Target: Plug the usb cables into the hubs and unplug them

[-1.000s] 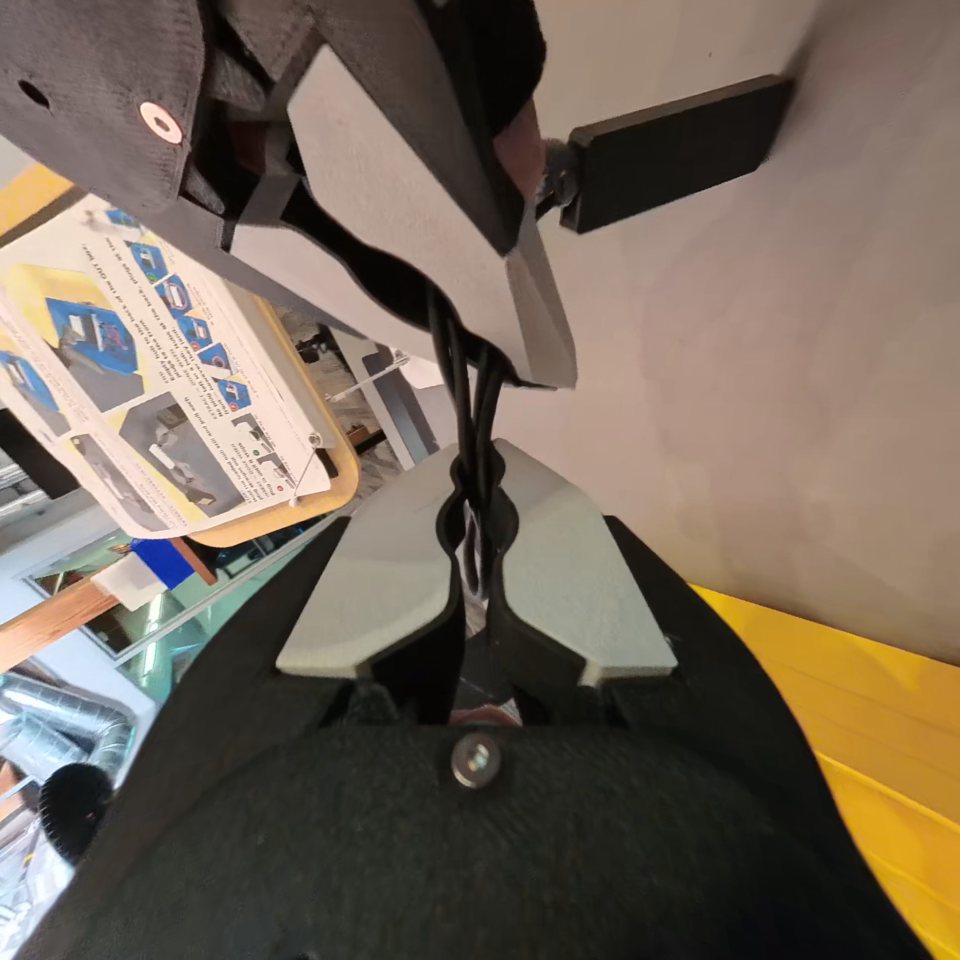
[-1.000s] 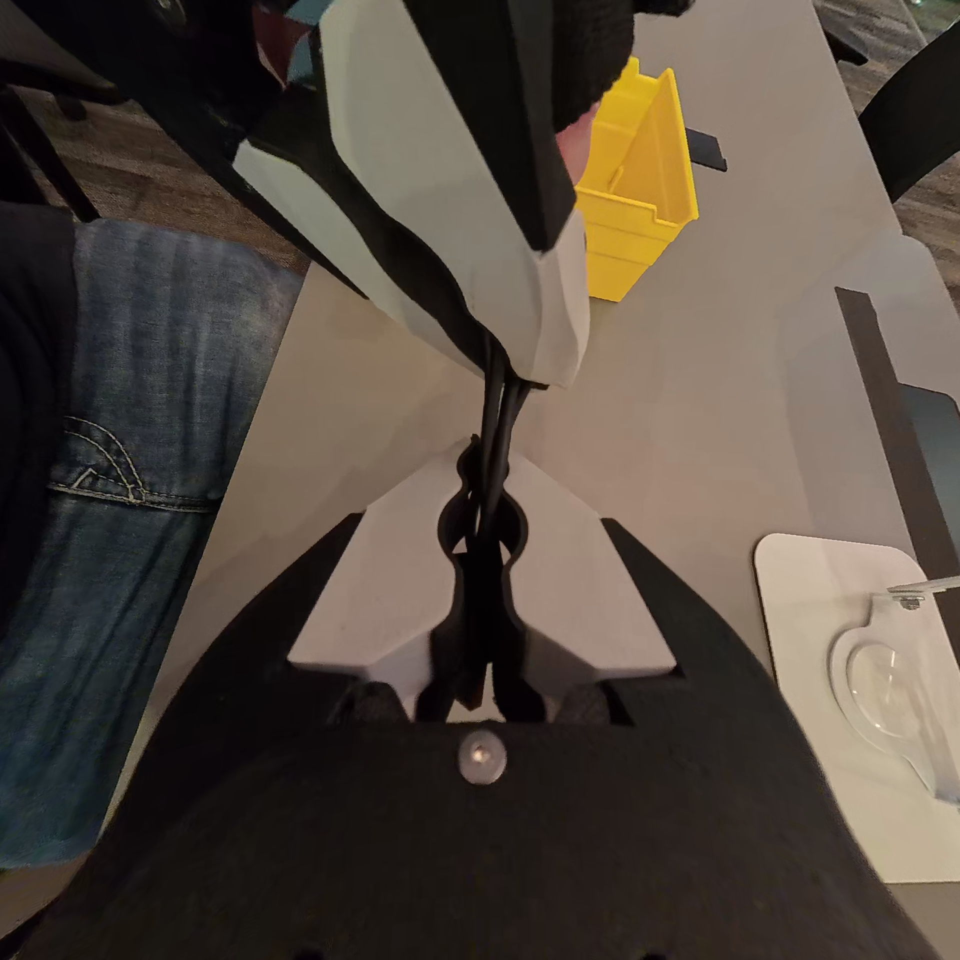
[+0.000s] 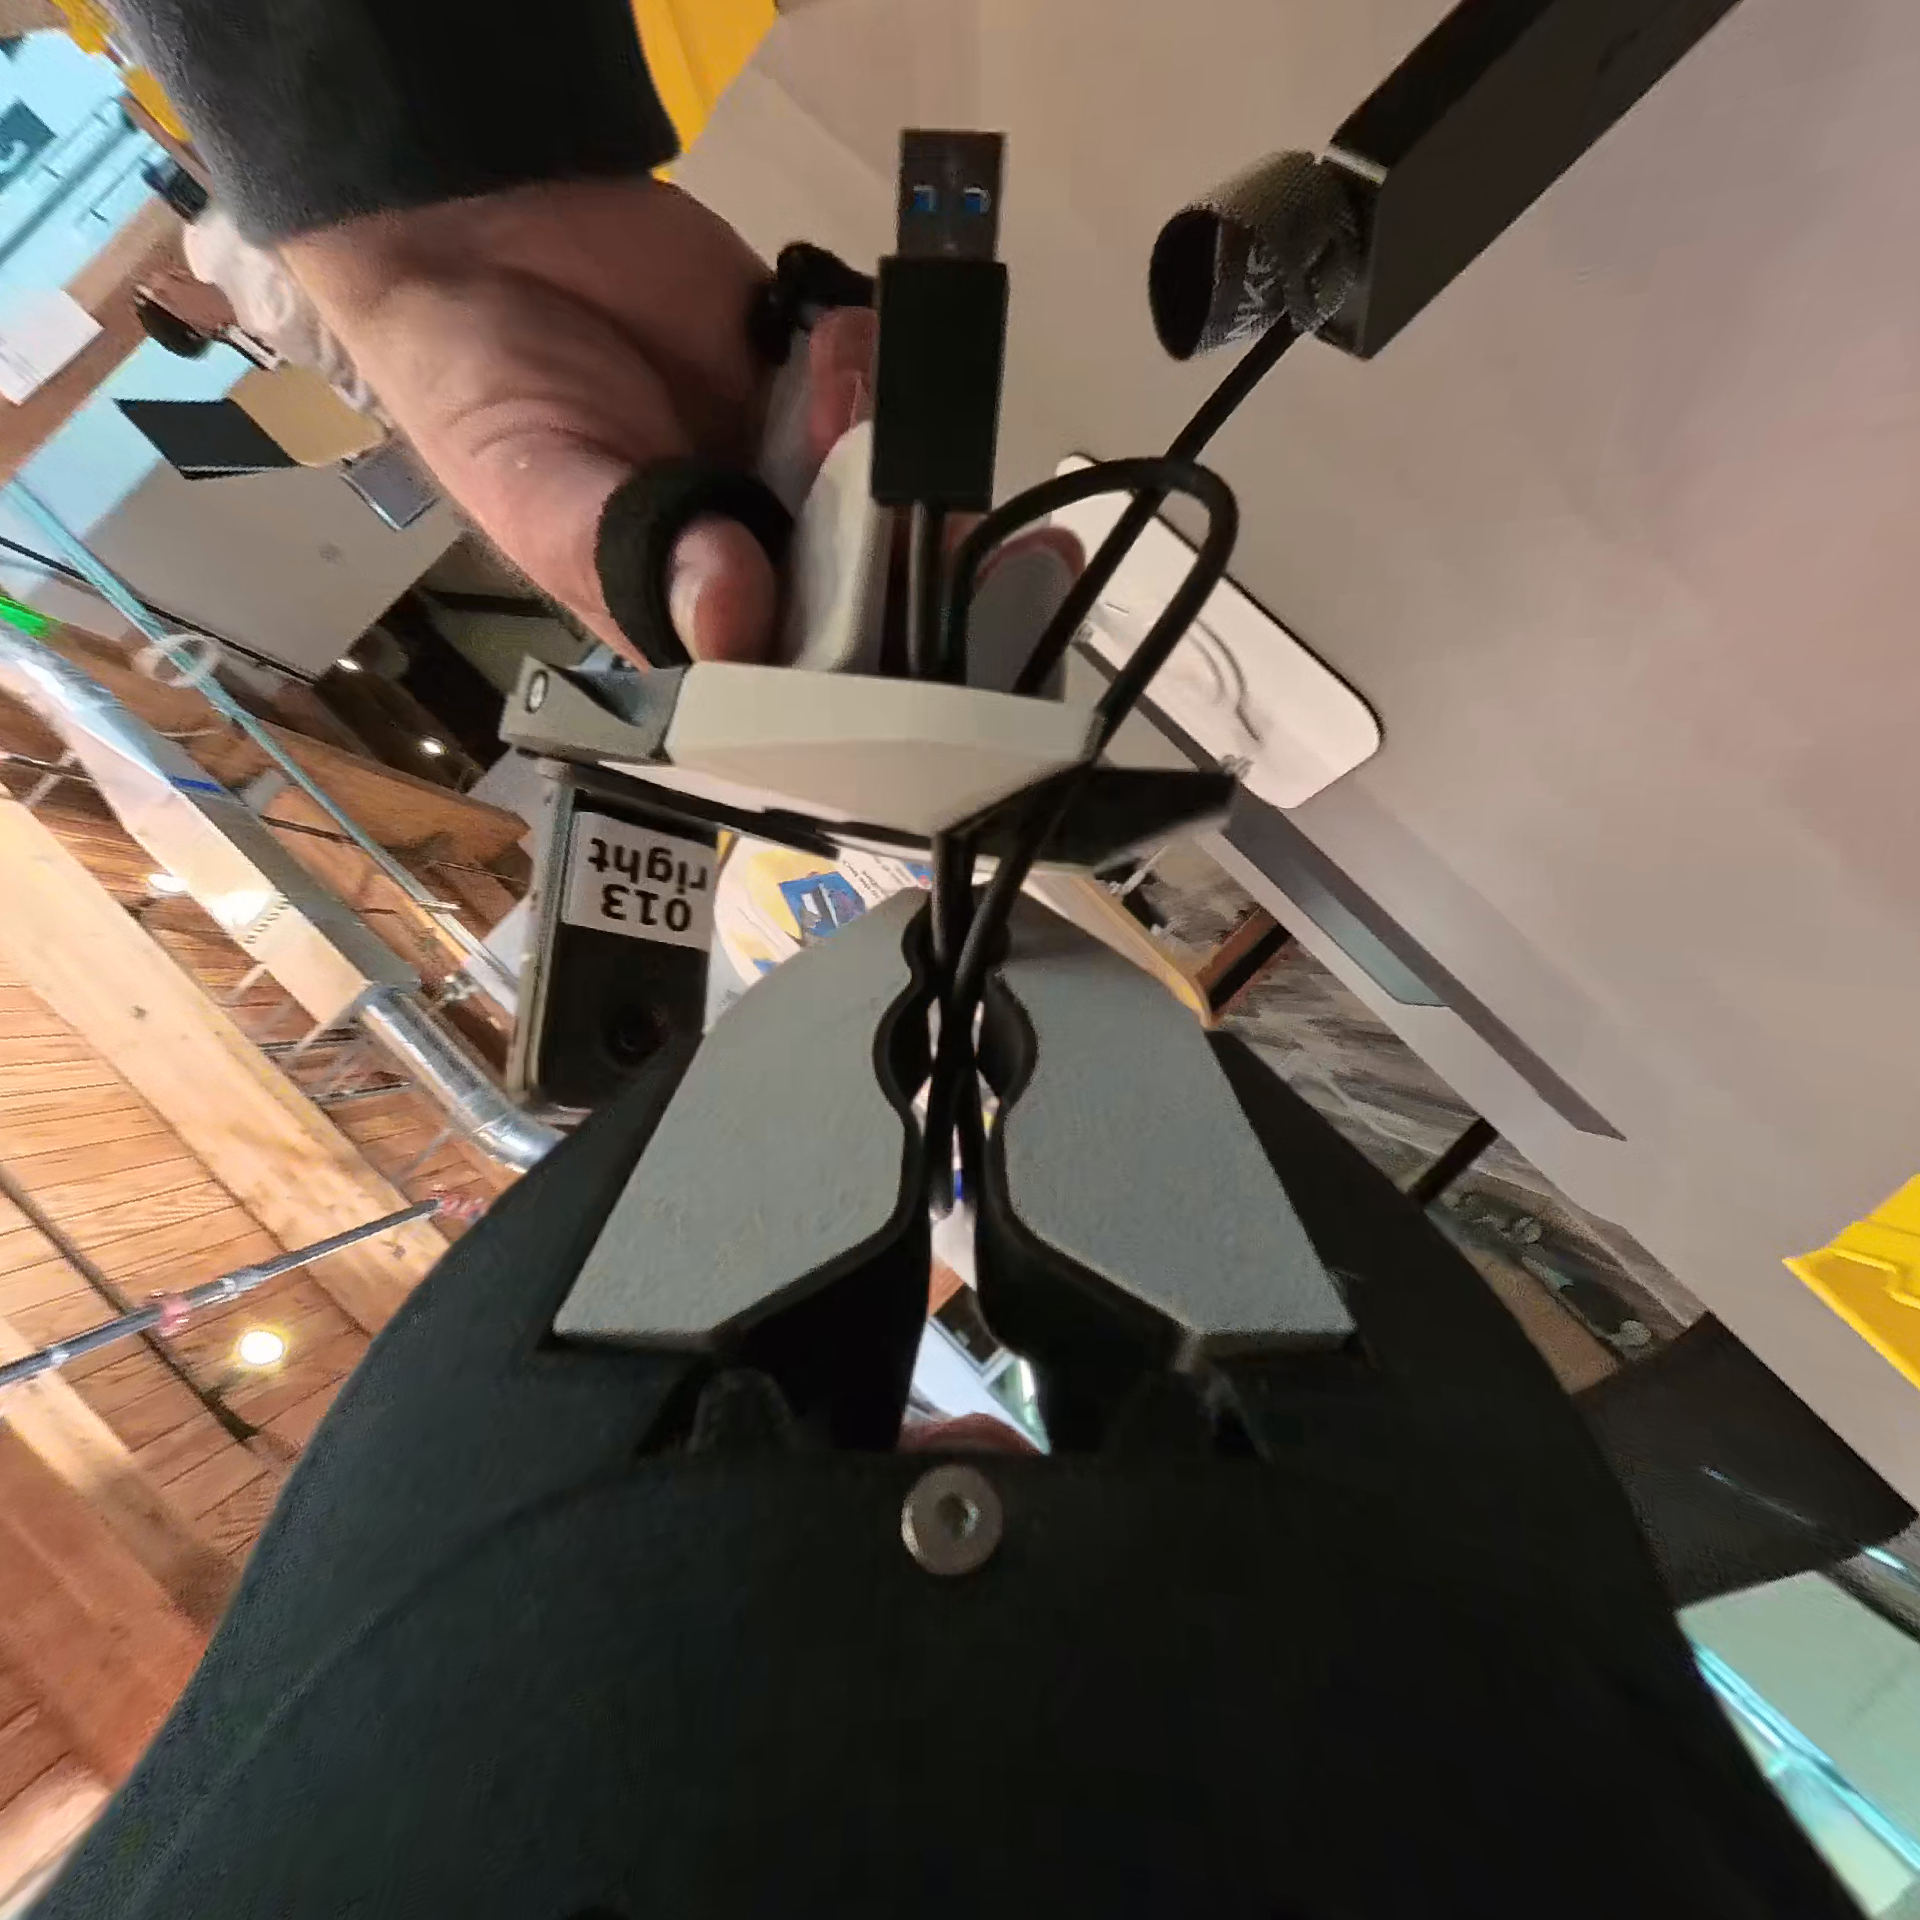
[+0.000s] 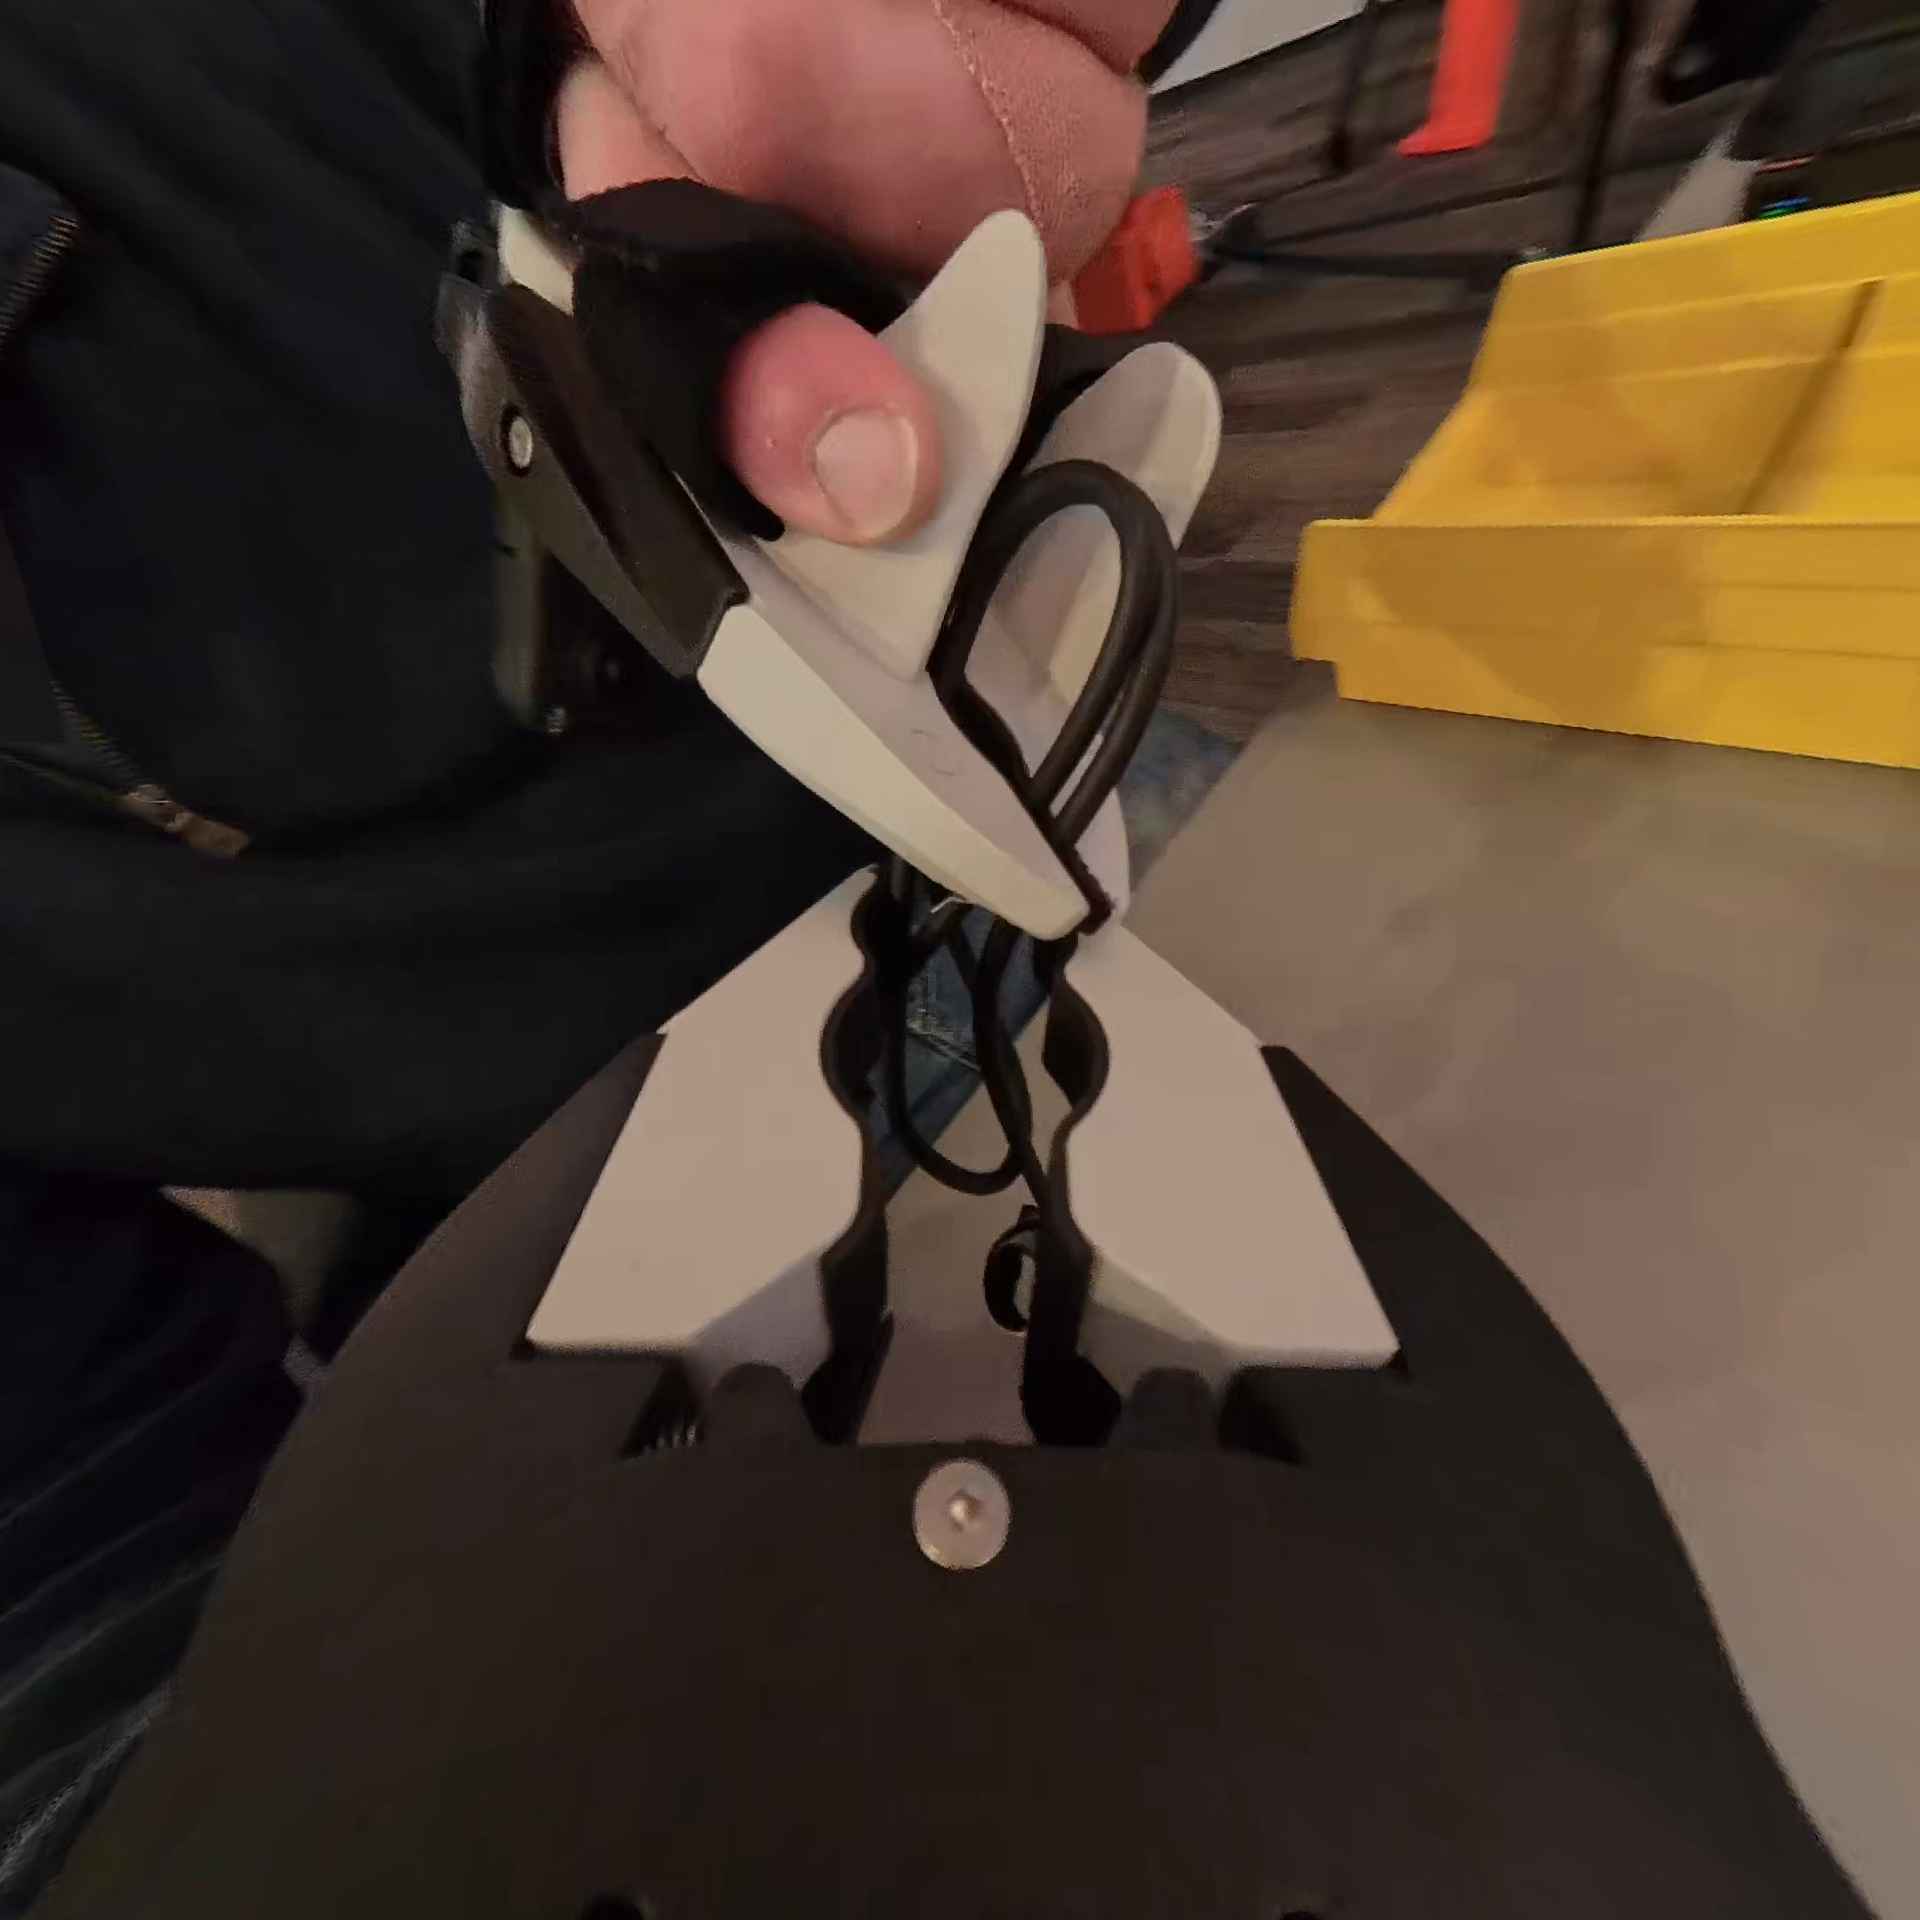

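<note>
My left gripper (image 3: 956,935) is shut on a folded black USB cable (image 3: 961,1039). The cable runs up past my right gripper (image 3: 1029,810) to a black hub (image 3: 1538,156) on the grey table; a fabric strap (image 3: 1257,249) sits at the hub's end. The black USB plug (image 3: 940,343) with a blue insert sticks up free behind the right gripper's fingers. In the right wrist view my right gripper (image 4: 982,914) stands with its jaws apart, and cable strands (image 4: 997,1091) hang loosely through the gap. The left gripper (image 4: 1081,904) meets it tip to tip with a cable loop (image 4: 1143,582) above its fingers.
A yellow bin (image 4: 1610,520) stands on the grey table (image 4: 1558,1039) at the right; its corner also shows in the left wrist view (image 3: 1860,1268). A white pad (image 3: 1278,707) lies on the table near the hub. A person's hands (image 4: 831,436) hold both grippers.
My right gripper's jaws have opened from their grip on the cable. Both grippers have turned; the plug, the cable loop and the hub's strapped end have come into view.
</note>
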{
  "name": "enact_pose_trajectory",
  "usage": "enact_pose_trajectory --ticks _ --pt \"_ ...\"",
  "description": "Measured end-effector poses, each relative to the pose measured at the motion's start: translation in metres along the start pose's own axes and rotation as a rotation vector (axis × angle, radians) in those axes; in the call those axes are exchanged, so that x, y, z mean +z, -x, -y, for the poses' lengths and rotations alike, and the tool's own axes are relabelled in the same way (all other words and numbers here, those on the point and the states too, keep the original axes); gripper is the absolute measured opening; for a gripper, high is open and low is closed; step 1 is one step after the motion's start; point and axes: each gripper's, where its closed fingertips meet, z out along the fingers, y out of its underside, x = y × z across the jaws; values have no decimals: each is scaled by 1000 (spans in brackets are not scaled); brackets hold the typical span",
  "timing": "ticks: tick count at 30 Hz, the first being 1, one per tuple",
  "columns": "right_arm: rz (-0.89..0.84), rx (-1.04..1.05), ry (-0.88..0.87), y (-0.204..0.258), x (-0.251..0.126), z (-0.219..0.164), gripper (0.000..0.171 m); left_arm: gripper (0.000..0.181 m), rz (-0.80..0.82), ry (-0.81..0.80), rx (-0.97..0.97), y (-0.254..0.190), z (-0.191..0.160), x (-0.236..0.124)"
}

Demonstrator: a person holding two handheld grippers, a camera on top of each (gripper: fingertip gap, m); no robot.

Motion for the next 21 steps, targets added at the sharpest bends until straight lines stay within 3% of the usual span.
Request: enact_pose_trajectory --ticks 1,3,8,11,13,15,18,21 --pt "27 -13 7 3 2 -1 11 3 6 4 13 -2 0 0" --pt "-15 -41 33 -1 6 -5 4 3 36 -21 11 -3 3 -1" --pt "-128 -63 -25 -13 6 -2 0 6 55 7 -28 -10 -5 4" --pt "-206 -41 -36 -25 6 -4 0 23 -45 -10 -94 -23 -6 2" --pt "-239 -43 -34 -28 2 -5 0 50 -123 -14 -213 -25 -7 -4" --pt "-276 -39 -9 -32 1 -7 0 65 -184 -7 -286 -29 -11 -8" --pt "-325 -40 75 -39 6 -11 0 71 -301 -67 -412 -33 0 -12" --pt "-334 -73 132 -41 14 -11 1 58 -454 -73 -465 -45 7 -11"
